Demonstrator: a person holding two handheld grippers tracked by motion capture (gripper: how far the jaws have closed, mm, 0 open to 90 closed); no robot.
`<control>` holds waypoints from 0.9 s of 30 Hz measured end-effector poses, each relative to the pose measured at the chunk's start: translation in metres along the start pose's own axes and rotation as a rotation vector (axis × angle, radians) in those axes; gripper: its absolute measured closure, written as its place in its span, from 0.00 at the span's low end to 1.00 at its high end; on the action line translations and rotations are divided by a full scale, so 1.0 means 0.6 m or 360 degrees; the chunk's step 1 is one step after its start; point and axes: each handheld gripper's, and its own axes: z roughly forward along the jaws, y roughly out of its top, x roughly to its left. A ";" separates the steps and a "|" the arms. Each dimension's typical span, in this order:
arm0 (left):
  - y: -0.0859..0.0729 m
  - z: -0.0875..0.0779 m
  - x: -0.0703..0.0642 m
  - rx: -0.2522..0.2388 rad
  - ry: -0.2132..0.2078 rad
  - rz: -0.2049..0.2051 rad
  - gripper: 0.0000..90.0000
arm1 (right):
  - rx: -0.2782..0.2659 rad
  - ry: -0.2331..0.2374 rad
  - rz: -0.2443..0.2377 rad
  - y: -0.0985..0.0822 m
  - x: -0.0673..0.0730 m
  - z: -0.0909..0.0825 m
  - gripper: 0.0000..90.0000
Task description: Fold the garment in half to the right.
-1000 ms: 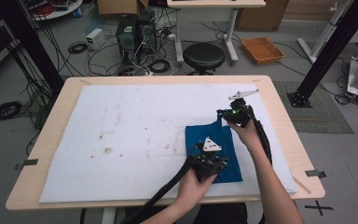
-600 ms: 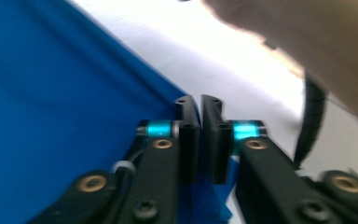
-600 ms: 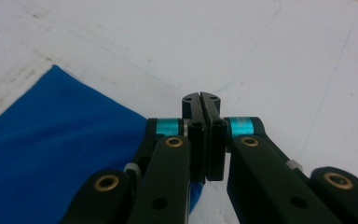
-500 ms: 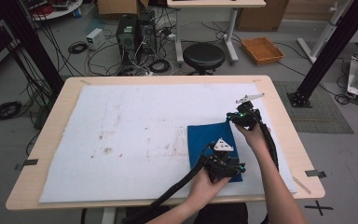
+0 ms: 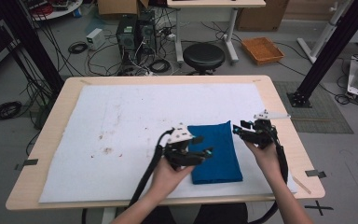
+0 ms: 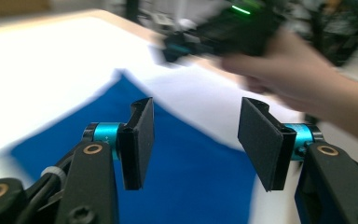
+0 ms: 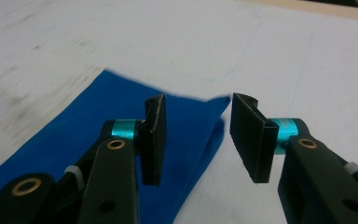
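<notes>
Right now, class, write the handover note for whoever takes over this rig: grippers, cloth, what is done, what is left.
Left gripper: open, holds nothing, over the left edge of the blue cloth; its fingers have just been opening.
Right gripper: open, holds nothing, off the cloth's far right corner; it too has just been opening.
Cloth: folded, flat on the white mat, near the table's front right.
Done: a fold is laid and released.
Left: probably another fold, if wanted.

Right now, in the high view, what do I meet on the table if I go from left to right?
Bare part of the white mat → left gripper, jaws open → blue cloth → right gripper, jaws open → table edge.
</notes>
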 end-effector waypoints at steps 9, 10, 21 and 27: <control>-0.037 -0.117 0.082 -0.0022 0.0244 0.0025 0.45 | -0.0009 0.0024 -0.0009 -0.069 0.027 -0.044 0.61; -0.041 -0.127 0.090 -0.0039 0.0263 0.0019 0.45 | -0.0020 0.0023 -0.0006 -0.070 0.024 -0.046 0.61; -0.085 -0.191 0.179 -0.0069 0.0484 0.0075 0.44 | -0.0089 -0.0007 0.0042 -0.081 -0.003 -0.043 0.52; -0.090 -0.217 0.201 -0.0083 0.0520 0.0131 0.44 | -0.0124 0.0003 0.0028 -0.071 -0.013 -0.040 0.50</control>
